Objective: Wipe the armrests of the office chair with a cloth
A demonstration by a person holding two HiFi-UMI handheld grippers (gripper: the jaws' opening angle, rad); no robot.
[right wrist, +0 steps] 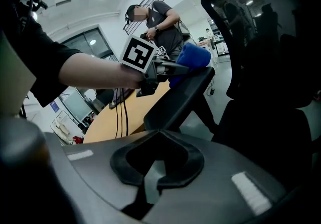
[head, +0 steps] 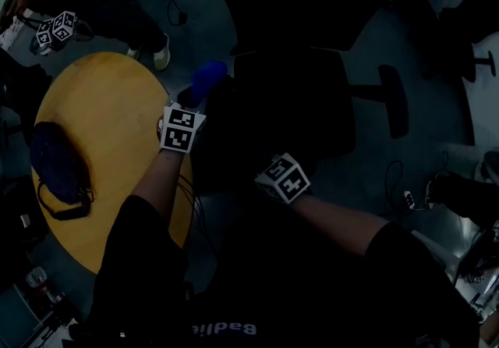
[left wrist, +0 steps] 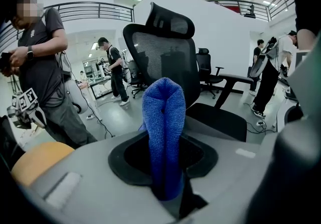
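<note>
Cloth [left wrist: 164, 137], blue and nubbly, stands folded into a thick upright roll out of the left claw [left wrist: 166, 188], whose jaws are pressed onto its lower end so that most of the fabric pokes free beyond them. The right claw [right wrist: 150, 188] has its jaws drawn together on nothing and hangs low beside the office chair [head: 296, 97]. In the right gripper view the free end of the cloth sits at 12 o'clock, at the far tip of the near armrest [right wrist: 180, 95], and looks to be resting on it, though contact cannot be confirmed from there. In the head view the cloth points toward 1 o'clock from the left claw's marker cube, at the 9 o'clock edge of the dark seat. The other armrest [head: 394, 101] is at 3 o'clock of the seat, well apart and untouched. A round yellow surface [head: 109, 120] lies at 9 o'clock of the chair and carries a dark bag [head: 54, 159]. I judge the cloth light, soft and floppy, so it will bend away rather than push. A low grip near the fold, as now, leaves a springy pad for wiping, but it needs downward pressure along the armrest's length to bite. The armrest looks stiff and smooth, and the wheeled chair may roll or swivel under a sideways stroke.
</note>
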